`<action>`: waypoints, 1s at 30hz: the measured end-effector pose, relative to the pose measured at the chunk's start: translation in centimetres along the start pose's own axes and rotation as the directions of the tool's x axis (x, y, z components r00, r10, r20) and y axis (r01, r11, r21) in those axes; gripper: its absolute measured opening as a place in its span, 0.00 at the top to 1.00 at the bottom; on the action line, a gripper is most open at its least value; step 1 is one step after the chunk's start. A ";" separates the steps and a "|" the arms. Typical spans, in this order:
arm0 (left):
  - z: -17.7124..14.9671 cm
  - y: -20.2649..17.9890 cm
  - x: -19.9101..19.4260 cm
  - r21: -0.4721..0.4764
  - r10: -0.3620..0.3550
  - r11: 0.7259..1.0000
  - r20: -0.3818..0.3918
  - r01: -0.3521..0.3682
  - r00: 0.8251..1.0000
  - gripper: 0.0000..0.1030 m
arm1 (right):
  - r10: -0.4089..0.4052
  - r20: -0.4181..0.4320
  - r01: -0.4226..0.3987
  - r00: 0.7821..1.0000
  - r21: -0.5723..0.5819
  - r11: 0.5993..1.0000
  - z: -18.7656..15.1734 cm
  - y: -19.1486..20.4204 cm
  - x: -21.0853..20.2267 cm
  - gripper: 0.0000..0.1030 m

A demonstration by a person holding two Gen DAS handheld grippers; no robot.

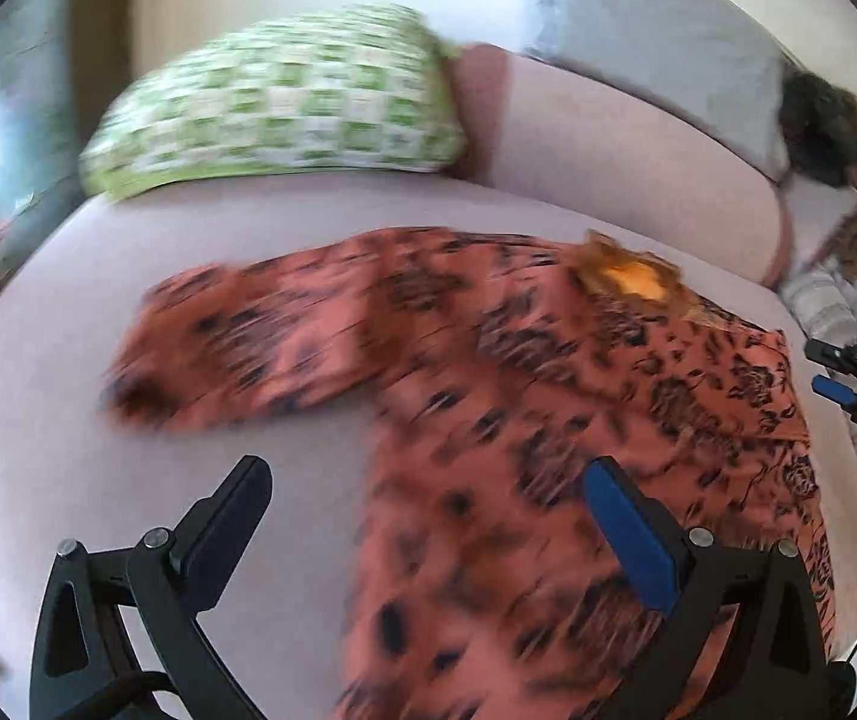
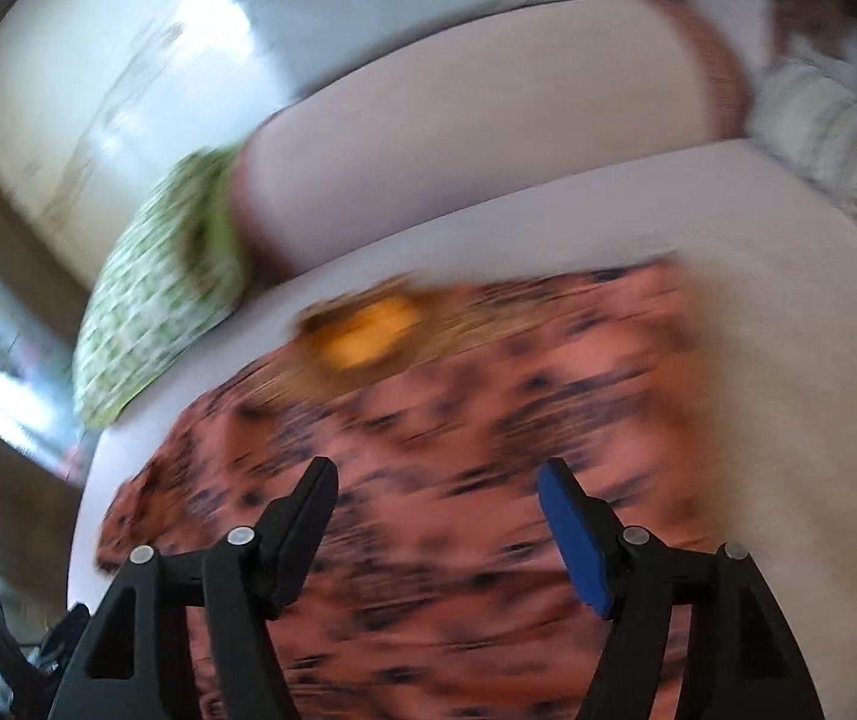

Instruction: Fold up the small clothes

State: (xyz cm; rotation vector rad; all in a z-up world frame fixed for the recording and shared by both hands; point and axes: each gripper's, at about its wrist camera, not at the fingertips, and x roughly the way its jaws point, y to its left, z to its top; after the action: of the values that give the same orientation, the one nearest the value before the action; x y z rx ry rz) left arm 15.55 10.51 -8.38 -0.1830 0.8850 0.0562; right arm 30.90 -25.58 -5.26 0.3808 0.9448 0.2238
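Observation:
An orange garment with black print (image 1: pixel 488 396) lies spread flat on the pale sofa seat (image 1: pixel 128 468), one sleeve reaching left, its yellow-lined neck (image 1: pixel 632 276) at the far side. My left gripper (image 1: pixel 428 480) is open and empty, above the garment's left side near the sleeve. My right gripper (image 2: pixel 437 474) is open and empty, above the garment's body (image 2: pixel 458 420). The right gripper also shows at the right edge of the left wrist view (image 1: pixel 848 378). Both views are motion-blurred.
A green checked cushion (image 1: pixel 284 102) leans on the sofa back (image 1: pixel 608 138) at the far left. A grey cushion (image 1: pixel 656 42) and a pile of patterned clothes (image 1: pixel 842 276) lie at the far right. Bare seat lies to the garment's right (image 2: pixel 788 390).

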 end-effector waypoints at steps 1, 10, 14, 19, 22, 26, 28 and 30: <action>1.2 -1.1 1.6 0.023 -0.001 1.000 -0.011 0.001 1.000 0.00 | -0.015 -0.001 0.015 1.000 0.038 0.999 0.8 -2.4 -0.1 0.30; 6.8 -5.6 12.4 0.098 0.014 0.995 -0.147 0.001 0.989 0.13 | 0.050 -0.095 -0.033 0.994 0.176 0.984 5.1 -12.5 4.5 0.30; 6.0 -6.2 14.5 0.104 -0.001 0.994 -0.217 0.024 0.976 0.68 | 0.061 -0.167 -0.033 0.984 0.166 0.986 6.2 -12.4 8.7 0.84; 6.4 -6.7 10.1 0.135 0.001 0.991 -0.017 0.001 1.000 0.95 | -0.097 0.017 0.098 0.995 -0.088 0.991 7.6 -8.0 4.7 0.84; 5.0 -6.9 12.8 0.129 0.018 0.992 -0.155 0.002 0.988 0.94 | -0.284 -0.118 0.265 0.952 -0.156 0.952 7.4 -9.8 8.2 0.80; 4.2 -7.1 11.7 0.139 0.022 0.990 -0.117 -0.005 0.993 0.82 | -0.237 -0.003 0.237 0.972 -0.029 0.971 6.0 -10.7 3.6 0.65; 4.4 -6.7 10.2 0.120 -0.029 0.992 -0.085 0.039 0.996 0.62 | -0.170 0.069 0.169 0.983 0.021 0.985 5.1 -9.9 0.4 0.43; 4.8 -6.6 9.3 0.119 -0.036 0.992 -0.034 0.039 0.999 0.33 | -0.011 0.052 0.011 0.999 0.001 1.000 3.9 -7.5 -1.5 0.35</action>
State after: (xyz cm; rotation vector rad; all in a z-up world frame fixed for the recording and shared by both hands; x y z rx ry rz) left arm 25.92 4.68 -11.68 -0.0887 0.9134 -0.0349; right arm 33.39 -33.82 -5.19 0.3803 0.8955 0.2030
